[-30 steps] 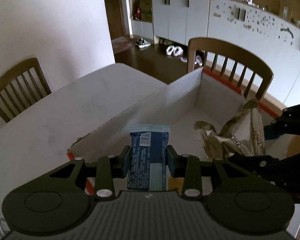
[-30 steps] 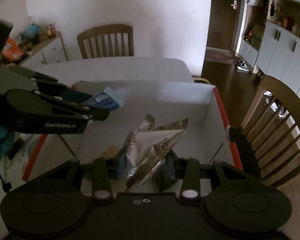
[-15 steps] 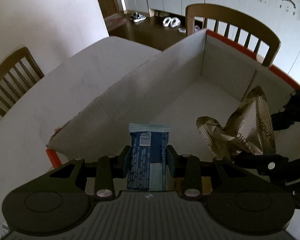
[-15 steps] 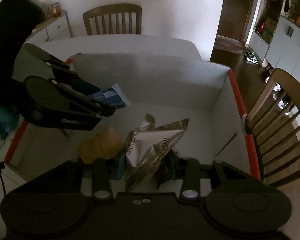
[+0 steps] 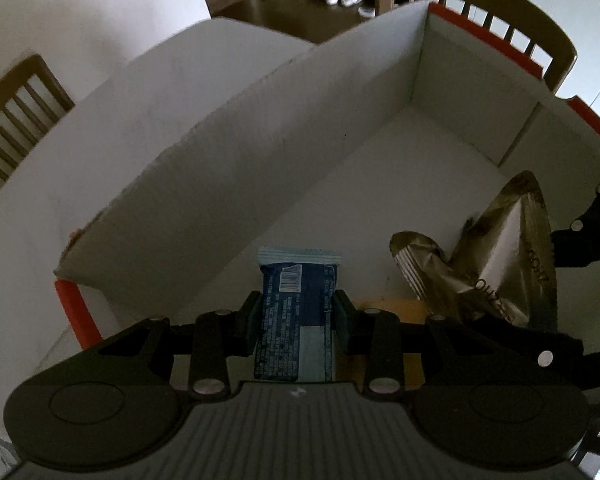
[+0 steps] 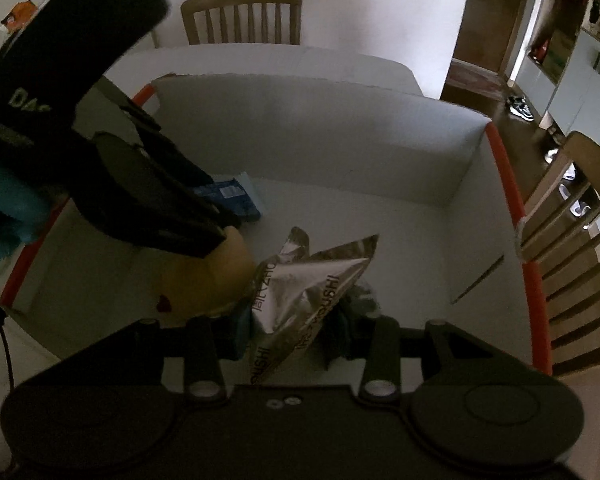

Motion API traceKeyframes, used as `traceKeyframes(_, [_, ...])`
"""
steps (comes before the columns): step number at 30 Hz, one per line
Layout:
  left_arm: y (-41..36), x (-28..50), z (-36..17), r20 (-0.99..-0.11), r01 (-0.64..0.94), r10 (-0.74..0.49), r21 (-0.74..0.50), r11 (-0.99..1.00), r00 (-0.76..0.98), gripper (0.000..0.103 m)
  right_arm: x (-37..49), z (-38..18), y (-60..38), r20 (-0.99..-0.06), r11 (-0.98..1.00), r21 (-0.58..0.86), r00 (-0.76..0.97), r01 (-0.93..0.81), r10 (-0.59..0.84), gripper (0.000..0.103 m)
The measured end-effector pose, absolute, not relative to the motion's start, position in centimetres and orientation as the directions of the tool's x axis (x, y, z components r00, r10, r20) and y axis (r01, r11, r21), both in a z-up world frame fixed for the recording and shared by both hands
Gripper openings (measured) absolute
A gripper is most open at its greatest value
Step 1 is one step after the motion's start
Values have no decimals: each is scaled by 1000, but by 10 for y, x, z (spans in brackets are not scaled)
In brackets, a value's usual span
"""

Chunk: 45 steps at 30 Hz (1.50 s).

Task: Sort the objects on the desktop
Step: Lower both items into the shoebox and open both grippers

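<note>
A blue packet point(image 5: 296, 312) was clenched in the left tool point(image 5: 296, 316) and a silver bag point(image 6: 300, 292) in the right tool point(image 6: 296, 332), both inside the box point(image 5: 380, 96); release was judged next.

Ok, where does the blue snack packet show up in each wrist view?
Left wrist: blue snack packet at bottom centre, clamped between the left gripper fingers, over the box floor.
Right wrist: the same packet at middle left, sticking out past the left gripper.
Shared landmark: the white box's orange rim.

box point(image 5: 340, 128) floor bare ahead, yellow item point(image 6: 208, 276) below
</note>
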<state>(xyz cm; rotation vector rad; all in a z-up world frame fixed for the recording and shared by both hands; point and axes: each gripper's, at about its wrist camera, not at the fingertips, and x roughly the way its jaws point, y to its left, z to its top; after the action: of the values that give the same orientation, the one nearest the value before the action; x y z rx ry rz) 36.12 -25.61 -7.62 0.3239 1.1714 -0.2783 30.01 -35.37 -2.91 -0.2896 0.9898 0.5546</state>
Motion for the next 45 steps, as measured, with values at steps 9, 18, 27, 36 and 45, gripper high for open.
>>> traceKeyframes(9, [-251,363,-83,-960,365,-21,86,927,279,37,309,-31,-351,-856,817,35,404,-576,322,43])
traceKeyframes(18, [-251,352,-80,-961,395,-17,98,913,276,54,315,-30,-353,-856,810,32,402,-586,324,52])
traceKeyframes(27, [-244,343,-58,-949,397,-63,69,915,310,56,304,-18,-361,-832,810,25,438,-586,342,65])
traceKeyframes(36, [-239,323,-26,-915,340,-108,34,940,388,72,296,2,-371,-804,818,33,472,-574,363,67])
traceKeyframes(45, [-229,307,-5,-870,300,-161,-15,954,466,72,286,20,-382,-773,825,65,495,-561,397,74])
